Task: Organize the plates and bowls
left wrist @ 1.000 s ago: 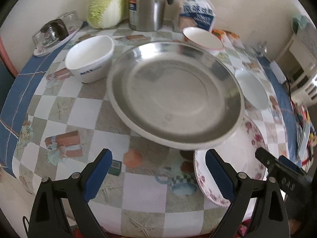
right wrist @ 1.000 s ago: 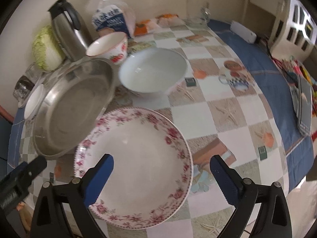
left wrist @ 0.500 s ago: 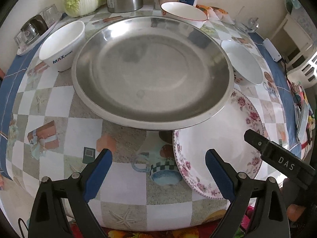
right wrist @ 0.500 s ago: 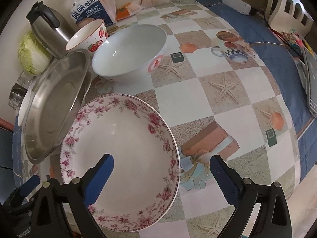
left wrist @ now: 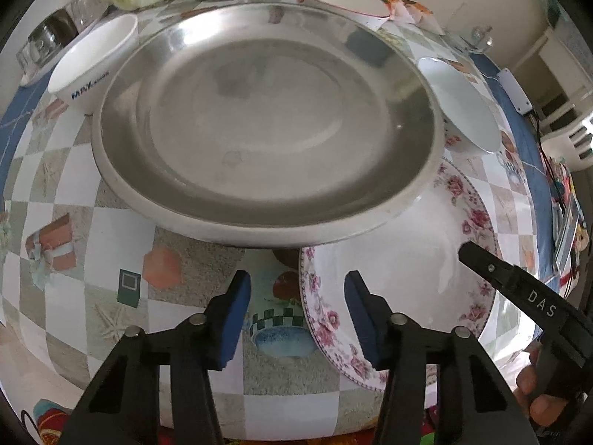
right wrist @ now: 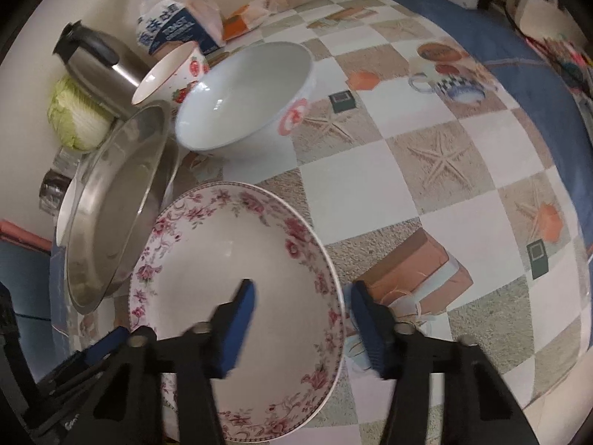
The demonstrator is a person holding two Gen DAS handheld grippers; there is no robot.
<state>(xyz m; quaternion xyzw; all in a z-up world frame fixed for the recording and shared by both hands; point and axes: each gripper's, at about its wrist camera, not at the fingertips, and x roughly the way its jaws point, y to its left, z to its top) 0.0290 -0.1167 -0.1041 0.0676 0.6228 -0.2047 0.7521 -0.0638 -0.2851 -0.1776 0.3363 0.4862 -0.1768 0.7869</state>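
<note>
A floral-rimmed white plate (left wrist: 426, 259) (right wrist: 229, 278) lies on the checked tablecloth next to a large steel plate (left wrist: 267, 129) (right wrist: 115, 204), whose edge overlaps it in the left wrist view. My left gripper (left wrist: 296, 315) straddles the floral plate's left rim. Its jaws are closing, with a gap still between the pads and the rim. My right gripper (right wrist: 302, 315) straddles the right rim and is also closing, its pads blurred and not pressing. Each gripper shows at the edge of the other's view.
Behind the plates stand a white bowl with blue lettering (left wrist: 92, 59), a strawberry-print bowl (right wrist: 174, 70) and a plain white bowl (right wrist: 248, 96). A steel kettle (right wrist: 100, 66), a cabbage (right wrist: 78, 118) and a toast bag (right wrist: 174, 26) line the wall. A person's hand (left wrist: 537, 400) holds the right gripper.
Both grippers have come down closer to the floral plate and their jaws have narrowed from wide open. The plate's left and right rims now sit between the fingers.
</note>
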